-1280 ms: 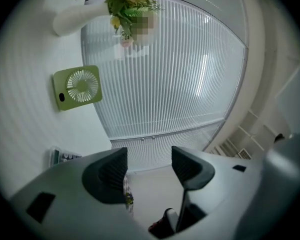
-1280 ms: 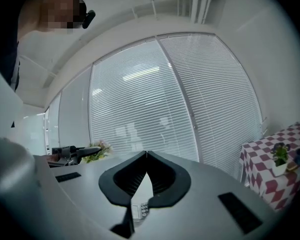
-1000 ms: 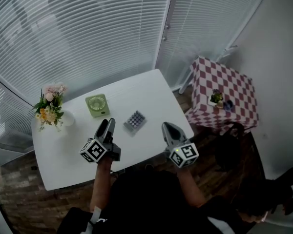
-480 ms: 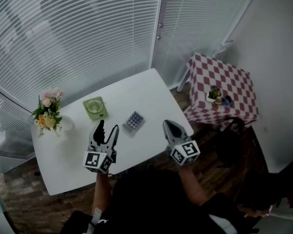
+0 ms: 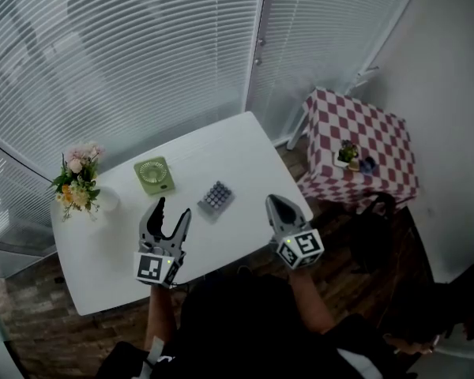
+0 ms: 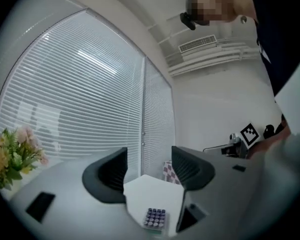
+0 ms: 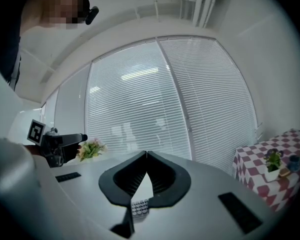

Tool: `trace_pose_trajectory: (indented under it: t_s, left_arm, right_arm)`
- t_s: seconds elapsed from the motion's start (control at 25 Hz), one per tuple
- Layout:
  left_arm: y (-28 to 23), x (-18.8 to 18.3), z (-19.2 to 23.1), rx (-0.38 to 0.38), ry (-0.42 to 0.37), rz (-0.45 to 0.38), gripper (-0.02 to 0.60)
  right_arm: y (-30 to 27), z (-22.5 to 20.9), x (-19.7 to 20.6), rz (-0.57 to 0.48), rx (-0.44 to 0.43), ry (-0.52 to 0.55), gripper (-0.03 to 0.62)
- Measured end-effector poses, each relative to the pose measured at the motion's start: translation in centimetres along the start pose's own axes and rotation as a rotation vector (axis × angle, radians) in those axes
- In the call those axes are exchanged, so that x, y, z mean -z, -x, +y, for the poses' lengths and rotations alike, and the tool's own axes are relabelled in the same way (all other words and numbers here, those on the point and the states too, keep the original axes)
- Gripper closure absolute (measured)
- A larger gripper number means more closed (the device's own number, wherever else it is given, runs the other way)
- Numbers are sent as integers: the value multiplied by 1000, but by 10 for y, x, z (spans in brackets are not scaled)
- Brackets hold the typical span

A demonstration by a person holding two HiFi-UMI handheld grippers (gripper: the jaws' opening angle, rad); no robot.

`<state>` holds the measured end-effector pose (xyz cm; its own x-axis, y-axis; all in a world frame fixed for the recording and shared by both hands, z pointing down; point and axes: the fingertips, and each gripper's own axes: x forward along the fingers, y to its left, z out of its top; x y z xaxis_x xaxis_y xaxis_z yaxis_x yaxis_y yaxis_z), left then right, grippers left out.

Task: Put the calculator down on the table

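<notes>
The calculator (image 5: 216, 197) lay flat on the white desk (image 5: 245, 144), just right of a green fan (image 5: 156, 172) — neither claw touched it. We held the left claw (image 5: 172, 209) over the desk's near edge, its jaws wide apart with nothing between them; the right claw (image 5: 272, 202) hovered by the desk's near right edge, jaws pressed together, empty. Flowers (image 5: 77, 181) stood at the far left.

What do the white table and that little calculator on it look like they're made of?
The table: probably laminate or painted board, matte white, evenly smooth. The calculator: likely plastic, pale casing with rows of raised dark keys.
</notes>
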<state>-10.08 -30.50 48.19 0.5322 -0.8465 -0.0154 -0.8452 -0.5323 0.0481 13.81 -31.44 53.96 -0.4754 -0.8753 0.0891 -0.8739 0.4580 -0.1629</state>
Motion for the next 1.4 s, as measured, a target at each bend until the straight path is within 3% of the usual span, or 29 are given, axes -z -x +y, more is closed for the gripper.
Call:
trace_pose_trajectory:
  t_s: [0.12, 0.4, 0.44, 0.48, 0.52, 0.6, 0.92, 1.08, 1.2, 1.4]
  left_arm:
    - [3, 3, -3, 8, 55, -9, 325]
    - [5, 6, -11, 13, 15, -6, 331]
    - [6, 5, -10, 4, 9, -10, 377]
    - [7, 5, -9, -4, 8, -15, 478]
    - [8, 6, -9, -1, 15, -18, 537]
    - [8, 8, -13, 27, 35, -19, 566]
    - [6, 9, -19, 56, 15, -18, 574]
    - [8, 8, -8, 9, 45, -25, 574]
    - [10, 8, 1, -25, 93, -37, 574]
    - [11, 6, 3, -28, 96, -48, 574]
  right_arm:
    - [2, -1, 0, -2, -1, 1, 588]
    - [3, 0, 6, 4, -9, 2, 588]
    - [3, 0, 6, 7, -10, 0, 588]
    - [2, 0, 7, 9, -11, -3, 588]
    - [2, 1, 8, 9, -12, -6, 588]
    - [2, 2, 8, 6, -18, -5, 588]
    - [1, 4, 6, 18, -20, 32, 588]
    - [0, 10, 6, 17, -53, 41, 588]
    - [2, 16, 6, 34, -60, 117, 588]
    - [0, 25, 2, 49, -79, 145, 588]
